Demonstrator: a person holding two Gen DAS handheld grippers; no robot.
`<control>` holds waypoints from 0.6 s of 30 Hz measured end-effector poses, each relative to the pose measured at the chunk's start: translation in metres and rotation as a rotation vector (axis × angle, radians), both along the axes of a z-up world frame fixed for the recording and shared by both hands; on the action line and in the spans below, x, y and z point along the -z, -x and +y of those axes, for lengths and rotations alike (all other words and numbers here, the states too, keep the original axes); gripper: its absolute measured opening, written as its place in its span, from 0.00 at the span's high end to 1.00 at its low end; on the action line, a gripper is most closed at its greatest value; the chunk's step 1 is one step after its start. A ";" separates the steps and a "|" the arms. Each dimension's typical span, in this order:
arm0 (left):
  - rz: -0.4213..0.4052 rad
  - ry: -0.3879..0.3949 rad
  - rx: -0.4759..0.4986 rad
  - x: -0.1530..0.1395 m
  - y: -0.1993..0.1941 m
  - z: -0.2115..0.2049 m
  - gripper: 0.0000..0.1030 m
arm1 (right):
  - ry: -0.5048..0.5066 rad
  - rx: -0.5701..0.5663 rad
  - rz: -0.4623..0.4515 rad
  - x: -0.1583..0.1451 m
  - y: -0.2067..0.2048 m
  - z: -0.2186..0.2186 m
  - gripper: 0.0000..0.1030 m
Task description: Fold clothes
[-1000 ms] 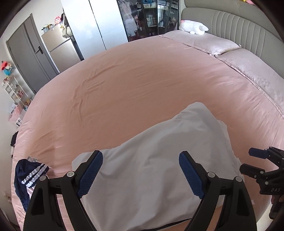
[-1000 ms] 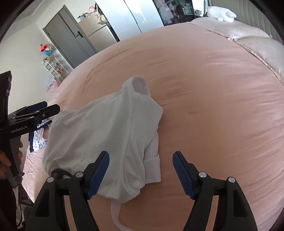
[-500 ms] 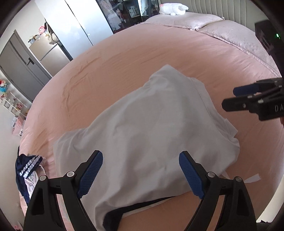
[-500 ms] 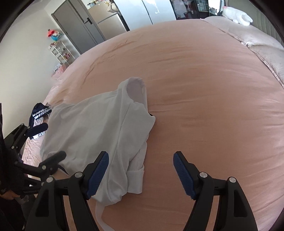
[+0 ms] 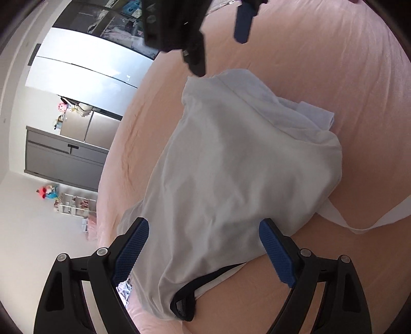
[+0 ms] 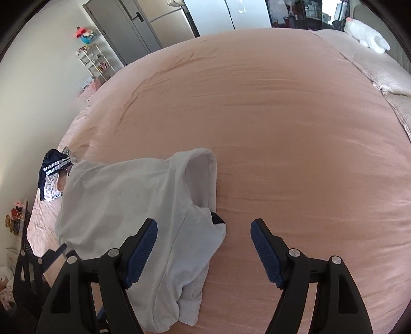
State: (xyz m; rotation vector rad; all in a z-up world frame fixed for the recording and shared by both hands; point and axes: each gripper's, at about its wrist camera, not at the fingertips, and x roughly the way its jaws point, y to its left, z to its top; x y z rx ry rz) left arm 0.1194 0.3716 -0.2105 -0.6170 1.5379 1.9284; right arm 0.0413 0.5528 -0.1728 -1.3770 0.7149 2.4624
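Observation:
A white shirt [image 5: 231,179] with dark navy trim lies crumpled on the pink bed [image 5: 346,77]. My left gripper [image 5: 203,254] is open and empty, hovering over the shirt's near end by the navy collar [image 5: 190,295]. In the right wrist view the same shirt [image 6: 133,210] lies at lower left with a sleeve [image 6: 203,174] pointing away. My right gripper [image 6: 204,253] is open and empty above the shirt's right edge. The right gripper also shows at the top of the left wrist view [image 5: 221,38].
A navy garment with white stripes [image 6: 52,169] lies at the bed's left edge. Pillows [image 6: 380,72] and a white plush toy [image 6: 364,36] sit at the far right. Wardrobes [image 6: 210,15] and a small shelf [image 6: 95,59] stand beyond the bed.
The left wrist view has rolled sideways and moved in over the shirt. The right gripper has moved forward and left over the shirt's edge. Both stay open.

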 end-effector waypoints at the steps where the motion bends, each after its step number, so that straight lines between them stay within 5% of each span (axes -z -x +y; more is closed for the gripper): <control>1: -0.012 0.002 0.005 0.002 -0.002 0.002 0.15 | 0.005 -0.007 -0.010 0.000 0.006 0.002 0.27; 14: 0.161 0.148 0.062 0.033 -0.027 0.017 0.14 | 0.117 -0.068 -0.099 0.017 0.057 0.004 0.27; 18: 0.133 0.194 0.058 0.036 -0.023 0.023 0.14 | 0.117 -0.086 -0.158 0.025 0.064 0.002 0.27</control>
